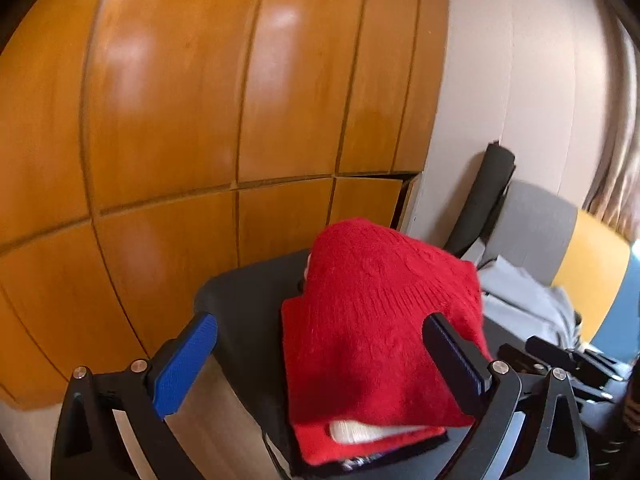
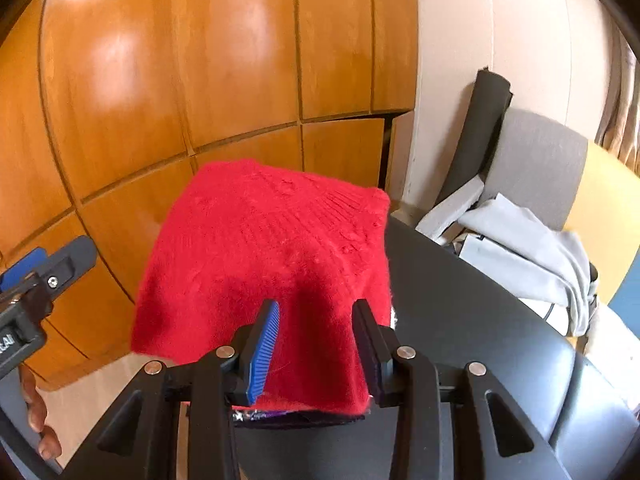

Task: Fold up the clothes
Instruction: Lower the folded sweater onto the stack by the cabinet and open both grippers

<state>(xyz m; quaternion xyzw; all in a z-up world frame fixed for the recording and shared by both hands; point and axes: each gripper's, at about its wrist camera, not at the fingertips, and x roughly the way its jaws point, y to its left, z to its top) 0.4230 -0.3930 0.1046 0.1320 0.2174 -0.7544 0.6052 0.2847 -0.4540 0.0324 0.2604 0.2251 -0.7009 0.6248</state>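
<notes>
1. Red knit sweater (image 2: 264, 256) lies folded on a dark round table (image 2: 460, 304), on top of a small stack. A white garment (image 1: 360, 432) shows at the near edge under its top layer, and a dark patterned piece (image 2: 256, 416) peeks out below.
2. Left gripper (image 1: 320, 344): jaws spread as wide as they go, nothing between the pads. The blue left pad (image 1: 184, 364) hangs over the table edge, clear of the sweater. The right finger (image 1: 452, 356) overlaps the sweater's right side in the left wrist view; contact cannot be told, but no pinch.
3. Right gripper (image 2: 316, 340): jaws partly open. Blue pad (image 2: 262, 352) and black finger (image 2: 370, 340) stand either side of the sweater's near edge. Red fabric fills the gap behind them, but whether the pads press on it cannot be told from this view.
4. In the right wrist view the left gripper's body (image 2: 40, 272) sits at the left edge, well apart from the sweater, with the person's fingers (image 2: 40, 420) below it.
5. Surroundings: orange wood wall panels (image 1: 180, 100) behind the table; grey clothes (image 2: 532, 248) piled on a grey chair (image 2: 540, 152) to the right.
</notes>
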